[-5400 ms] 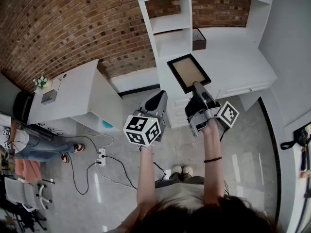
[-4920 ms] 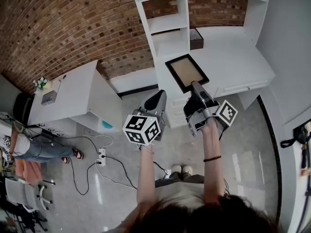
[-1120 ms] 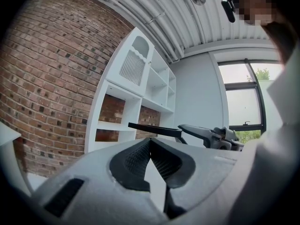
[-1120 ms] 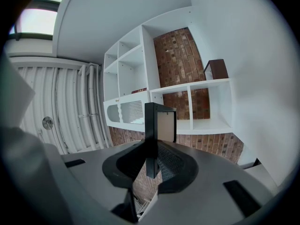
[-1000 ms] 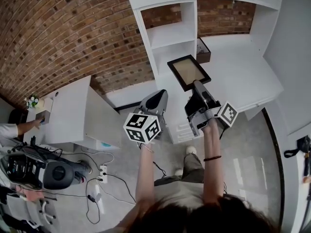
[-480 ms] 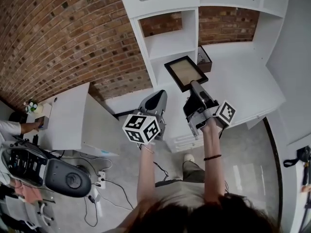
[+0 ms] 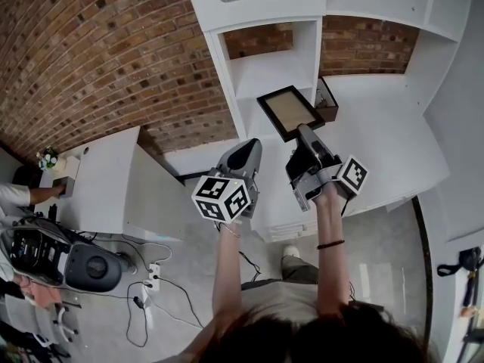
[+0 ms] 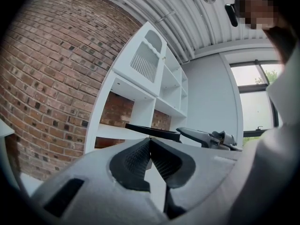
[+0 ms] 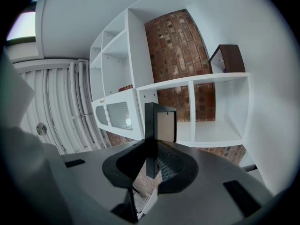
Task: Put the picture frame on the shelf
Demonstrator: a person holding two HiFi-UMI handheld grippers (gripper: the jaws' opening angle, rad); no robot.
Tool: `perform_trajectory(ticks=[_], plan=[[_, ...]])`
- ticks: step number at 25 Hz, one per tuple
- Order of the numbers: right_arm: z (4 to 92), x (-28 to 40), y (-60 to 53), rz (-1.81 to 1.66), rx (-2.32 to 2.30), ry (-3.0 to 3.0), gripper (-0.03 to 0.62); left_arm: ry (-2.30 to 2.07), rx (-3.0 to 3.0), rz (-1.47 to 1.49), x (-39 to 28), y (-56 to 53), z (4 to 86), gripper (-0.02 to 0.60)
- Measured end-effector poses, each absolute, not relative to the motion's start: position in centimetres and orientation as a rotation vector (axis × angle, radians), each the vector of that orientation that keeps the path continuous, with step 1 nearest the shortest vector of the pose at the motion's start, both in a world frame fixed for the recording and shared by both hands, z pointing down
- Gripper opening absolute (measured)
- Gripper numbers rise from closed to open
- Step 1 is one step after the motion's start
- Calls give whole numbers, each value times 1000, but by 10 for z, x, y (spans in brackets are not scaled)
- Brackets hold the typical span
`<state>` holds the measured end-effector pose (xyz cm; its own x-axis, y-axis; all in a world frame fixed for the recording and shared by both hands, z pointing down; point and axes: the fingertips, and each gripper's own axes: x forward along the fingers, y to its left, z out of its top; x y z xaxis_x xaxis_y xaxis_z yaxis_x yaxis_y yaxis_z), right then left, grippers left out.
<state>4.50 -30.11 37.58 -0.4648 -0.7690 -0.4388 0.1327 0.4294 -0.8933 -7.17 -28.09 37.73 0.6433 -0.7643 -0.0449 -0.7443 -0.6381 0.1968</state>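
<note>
The picture frame (image 7: 290, 112), black-rimmed with a tan panel, is held out flat in front of the white shelf unit (image 7: 266, 65), level with its lower open cubby. My right gripper (image 7: 305, 131) is shut on the frame's near edge. In the right gripper view the frame (image 9: 161, 122) stands edge-on between the pads, before the shelf's cubbies (image 9: 220, 107). My left gripper (image 7: 248, 148) hangs beside it on the left, shut with nothing in it (image 8: 150, 142). In the left gripper view the frame (image 8: 152, 130) shows as a thin dark edge.
A dark brown box (image 7: 327, 100) stands on the white counter (image 7: 378, 138) right of the frame. A white desk (image 7: 106, 174) juts from the brick wall (image 7: 113, 51) at the left. A dark wheeled machine (image 7: 68, 259), floor cables (image 7: 151, 278) and a person's arm (image 7: 15, 195) are at the lower left.
Both grippers and the frame have moved closer to the shelf unit, which now looms larger. The grip on the frame is unchanged. The dark machine at the lower left has shifted.
</note>
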Motion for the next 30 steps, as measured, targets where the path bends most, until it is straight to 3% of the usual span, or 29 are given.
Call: perform_trajectory(ticks=[30], plan=[[366,54,-387,-1265,-471,1794,72,-1401,2635,-207,-61,-349,368,11]])
